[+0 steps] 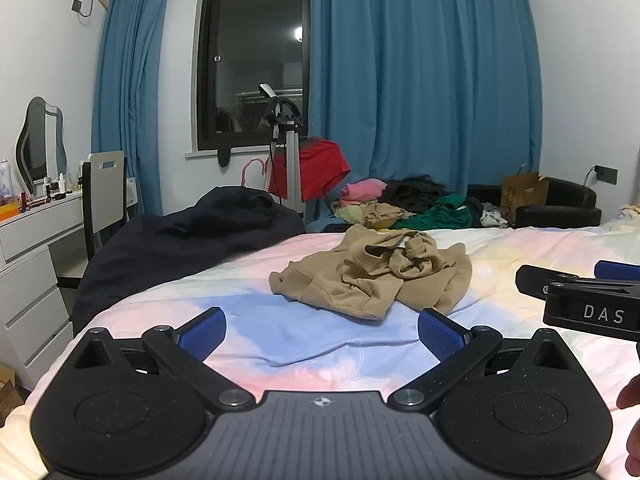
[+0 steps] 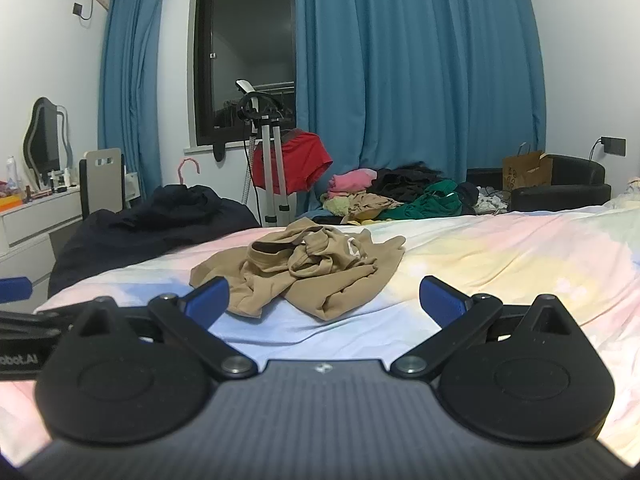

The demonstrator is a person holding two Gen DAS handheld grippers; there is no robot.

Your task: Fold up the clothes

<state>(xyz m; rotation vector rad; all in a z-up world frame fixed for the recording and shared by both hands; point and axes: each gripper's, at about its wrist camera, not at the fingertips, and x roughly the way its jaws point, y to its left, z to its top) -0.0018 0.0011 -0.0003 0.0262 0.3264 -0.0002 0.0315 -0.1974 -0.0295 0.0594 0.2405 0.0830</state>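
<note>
A crumpled tan garment [image 1: 372, 276] lies in a heap on the pastel bedsheet [image 1: 304, 344]; it also shows in the right wrist view [image 2: 308, 276]. My left gripper [image 1: 322, 334] is open and empty, hovering over the sheet just short of the garment. My right gripper [image 2: 324, 300] is open and empty, with its left finger [image 2: 208, 300] close to the garment's near edge. The right gripper's body shows at the right edge of the left wrist view [image 1: 588, 300].
A dark blanket [image 1: 180, 240] lies on the bed's far left corner. A pile of mixed clothes [image 1: 404, 204] sits beyond the bed, by a stand with a red garment [image 1: 320, 172]. A white dresser [image 1: 36, 264] and chair [image 1: 102, 196] stand at left, a black armchair [image 1: 560, 204] at right.
</note>
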